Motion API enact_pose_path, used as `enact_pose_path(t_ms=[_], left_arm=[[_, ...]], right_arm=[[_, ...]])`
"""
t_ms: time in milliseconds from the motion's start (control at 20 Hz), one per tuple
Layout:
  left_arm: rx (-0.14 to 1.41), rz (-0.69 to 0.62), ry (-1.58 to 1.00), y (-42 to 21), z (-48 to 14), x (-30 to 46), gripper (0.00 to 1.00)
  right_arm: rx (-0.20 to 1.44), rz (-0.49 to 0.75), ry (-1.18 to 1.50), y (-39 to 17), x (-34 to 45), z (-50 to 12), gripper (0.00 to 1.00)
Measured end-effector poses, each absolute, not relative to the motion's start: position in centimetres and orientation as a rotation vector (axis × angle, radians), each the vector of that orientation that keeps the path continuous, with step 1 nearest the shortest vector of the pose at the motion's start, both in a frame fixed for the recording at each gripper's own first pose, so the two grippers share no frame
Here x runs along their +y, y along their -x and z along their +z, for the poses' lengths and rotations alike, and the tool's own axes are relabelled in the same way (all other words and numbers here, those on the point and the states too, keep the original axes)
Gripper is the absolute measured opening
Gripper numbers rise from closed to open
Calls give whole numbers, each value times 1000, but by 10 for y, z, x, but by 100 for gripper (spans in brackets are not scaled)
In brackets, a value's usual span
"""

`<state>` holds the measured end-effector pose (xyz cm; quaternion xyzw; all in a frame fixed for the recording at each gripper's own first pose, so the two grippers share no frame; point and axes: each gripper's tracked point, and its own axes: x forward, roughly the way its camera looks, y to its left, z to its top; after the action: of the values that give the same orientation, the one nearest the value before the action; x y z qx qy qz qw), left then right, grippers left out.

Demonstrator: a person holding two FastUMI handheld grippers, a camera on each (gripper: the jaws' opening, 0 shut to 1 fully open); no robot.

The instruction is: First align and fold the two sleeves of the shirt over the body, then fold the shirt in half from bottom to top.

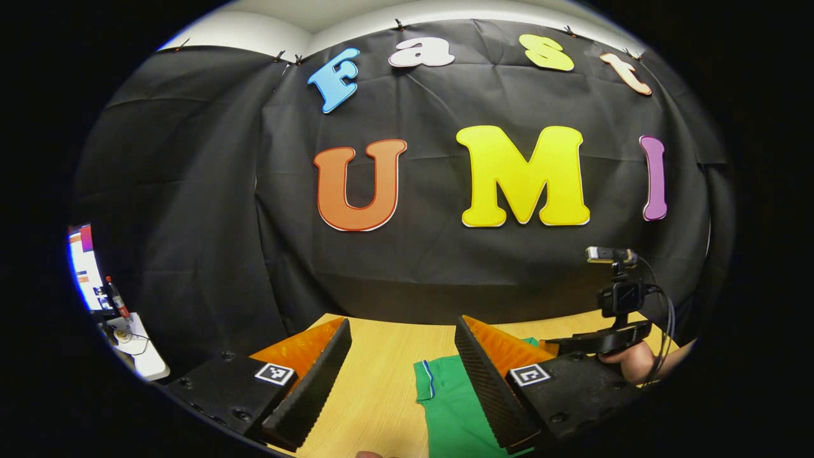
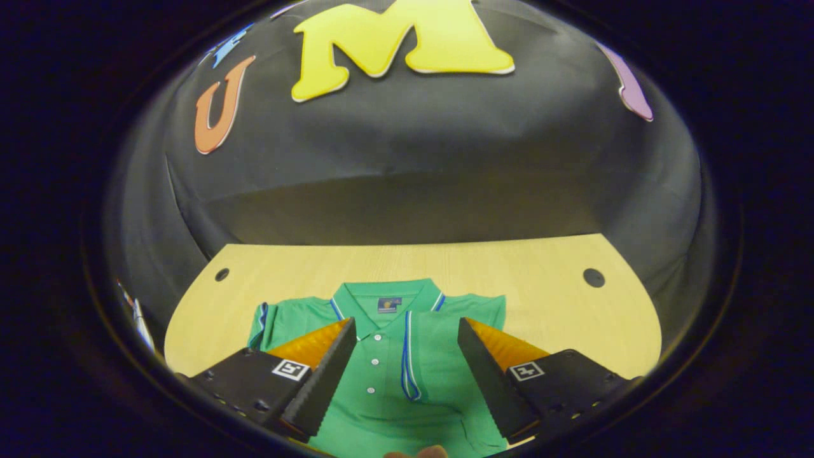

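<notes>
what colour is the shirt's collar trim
Blue and white stripes on the green shirt collar; clearest in right gripper view.

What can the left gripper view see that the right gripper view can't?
The left gripper view has the other gripper held in a hand off to the right, plus a lit screen at the far left. The right gripper view has the shirt's collar, its button placket and two round holes in the table. Both have the green shirt lying on the wooden table, with open fingers above it.
</notes>
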<state>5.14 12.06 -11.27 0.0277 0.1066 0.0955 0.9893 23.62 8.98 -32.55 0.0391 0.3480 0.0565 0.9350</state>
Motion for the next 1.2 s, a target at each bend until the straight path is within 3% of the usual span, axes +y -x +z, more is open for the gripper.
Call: enact_pose_path(t_ms=[250, 550, 650, 700, 1200], left_arm=[[301, 98, -22, -76, -160, 120, 100], [552, 4, -7, -106, -278, 109, 100], [615, 6, -14, -114, -312, 115, 100], [640, 7, -16, -119, -326, 117, 100], [750, 0, -63, -165, -434, 135, 100]], right_arm=[[598, 137, -33, -185, 72, -245, 96], [556, 82, 2, -107, 25, -194, 96], [554, 56, 12, -92, 12, -188, 92], [555, 42, 21, -86, 5, -187, 96], [625, -127, 13, -47, -49, -205, 96]])
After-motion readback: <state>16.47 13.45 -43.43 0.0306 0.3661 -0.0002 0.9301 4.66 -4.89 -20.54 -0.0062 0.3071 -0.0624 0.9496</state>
